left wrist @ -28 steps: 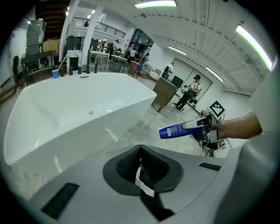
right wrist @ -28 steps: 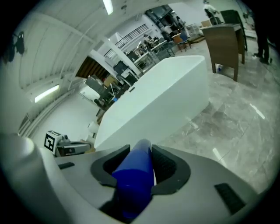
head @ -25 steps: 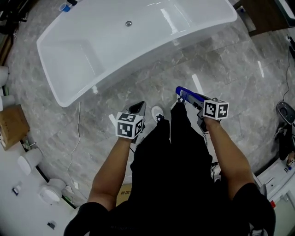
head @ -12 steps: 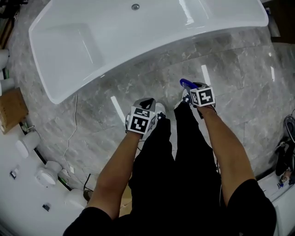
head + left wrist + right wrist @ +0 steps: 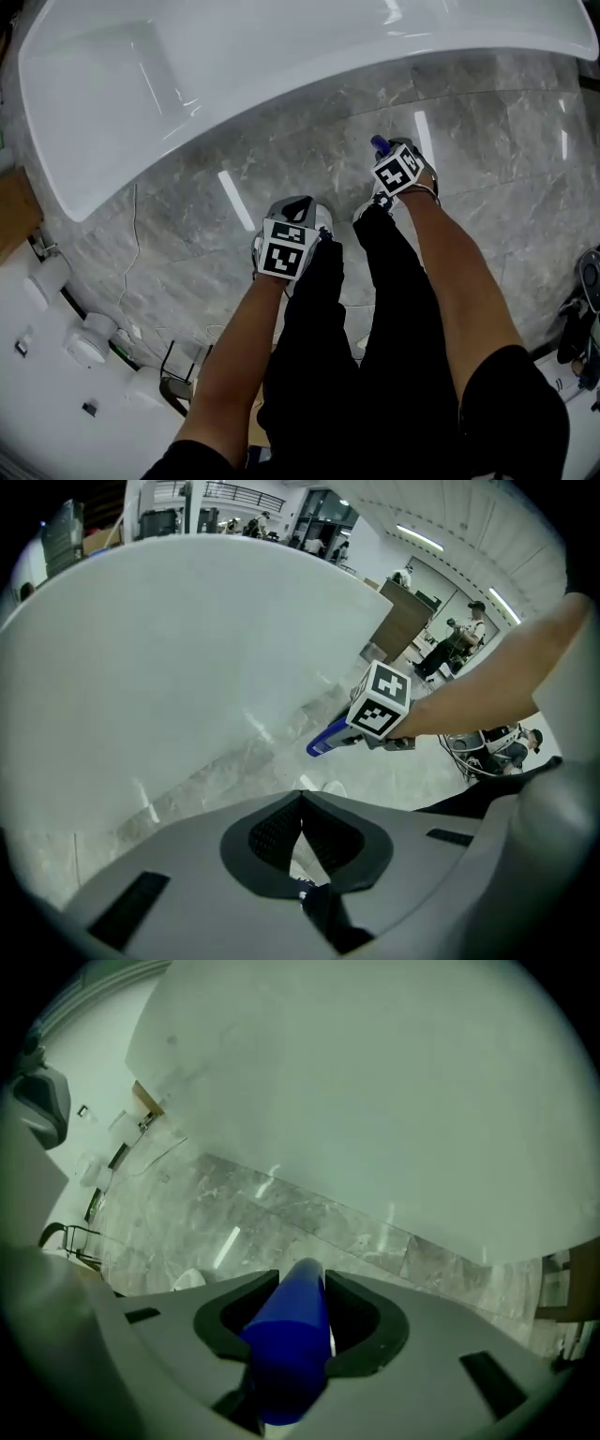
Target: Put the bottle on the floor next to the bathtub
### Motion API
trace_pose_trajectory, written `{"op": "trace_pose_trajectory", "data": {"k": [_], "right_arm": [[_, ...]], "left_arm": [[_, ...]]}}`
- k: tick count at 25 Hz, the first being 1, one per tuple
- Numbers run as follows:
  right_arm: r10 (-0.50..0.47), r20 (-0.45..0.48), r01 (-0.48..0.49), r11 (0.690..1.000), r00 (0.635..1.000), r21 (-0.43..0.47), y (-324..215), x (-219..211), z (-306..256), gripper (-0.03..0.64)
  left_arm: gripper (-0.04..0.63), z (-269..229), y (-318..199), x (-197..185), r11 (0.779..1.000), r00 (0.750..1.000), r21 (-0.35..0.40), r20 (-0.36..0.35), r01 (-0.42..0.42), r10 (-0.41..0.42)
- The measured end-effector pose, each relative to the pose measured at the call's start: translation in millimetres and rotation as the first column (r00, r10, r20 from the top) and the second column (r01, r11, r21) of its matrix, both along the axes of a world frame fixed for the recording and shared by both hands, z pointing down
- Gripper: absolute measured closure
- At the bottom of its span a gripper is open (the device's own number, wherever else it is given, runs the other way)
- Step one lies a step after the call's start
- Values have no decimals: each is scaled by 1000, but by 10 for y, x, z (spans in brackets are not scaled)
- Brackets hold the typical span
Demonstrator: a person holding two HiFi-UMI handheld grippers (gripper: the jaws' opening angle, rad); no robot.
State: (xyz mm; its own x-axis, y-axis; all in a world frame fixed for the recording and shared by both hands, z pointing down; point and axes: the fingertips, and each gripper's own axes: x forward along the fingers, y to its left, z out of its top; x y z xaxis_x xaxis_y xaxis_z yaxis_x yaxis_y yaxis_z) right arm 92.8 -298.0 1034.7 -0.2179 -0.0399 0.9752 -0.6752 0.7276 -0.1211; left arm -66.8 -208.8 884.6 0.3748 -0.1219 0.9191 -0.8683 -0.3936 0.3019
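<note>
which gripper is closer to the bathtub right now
Right. The right gripper, shut on the blue bottle, is held forward near the bathtub wall; the left gripper, shut and empty, sits farther back from it.

cardboard box (image 5: 11,214) | white round objects (image 5: 87,347), perhaps rolls | thin cable (image 5: 137,211)

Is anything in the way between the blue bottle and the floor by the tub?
Nothing visible. The right gripper holds the bottle above bare floor beside the tub.
</note>
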Motion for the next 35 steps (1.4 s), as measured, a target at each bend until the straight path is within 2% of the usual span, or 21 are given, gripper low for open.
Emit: {"op": "trace_pose_trajectory", "data": {"k": [7, 10, 14, 16, 27, 35], "right_arm": [[-159, -48, 158, 987, 986, -11, -16, -140, 910, 443], [-229, -65, 231, 973, 971, 17, -71, -233, 1150, 443], [-384, -115, 390, 920, 916, 35, -117, -325, 1365, 443], [-431, -126, 440, 897, 893, 46, -134, -372, 1414, 443], [-514, -127, 523, 850, 848, 54, -111, -607, 1630, 442], [-527, -122, 536, 842, 841, 62, -81, -643, 1667, 442]], "left_arm": [[580, 634, 20, -99, 1000, 1000, 17, 30, -7, 7], [580, 802, 10, -133, 1000, 999, 22, 39, 2, -3], [580, 935, -23, -109, 999, 999, 33, 49, -17, 16], [581, 969, -42, -74, 999, 998, 37, 46, -39, 37], [580, 1071, -158, -235, 999, 999, 41, 35, -27, 25], [580, 1110, -76, -255, 1000, 1000, 25, 23, -16, 16]]}}
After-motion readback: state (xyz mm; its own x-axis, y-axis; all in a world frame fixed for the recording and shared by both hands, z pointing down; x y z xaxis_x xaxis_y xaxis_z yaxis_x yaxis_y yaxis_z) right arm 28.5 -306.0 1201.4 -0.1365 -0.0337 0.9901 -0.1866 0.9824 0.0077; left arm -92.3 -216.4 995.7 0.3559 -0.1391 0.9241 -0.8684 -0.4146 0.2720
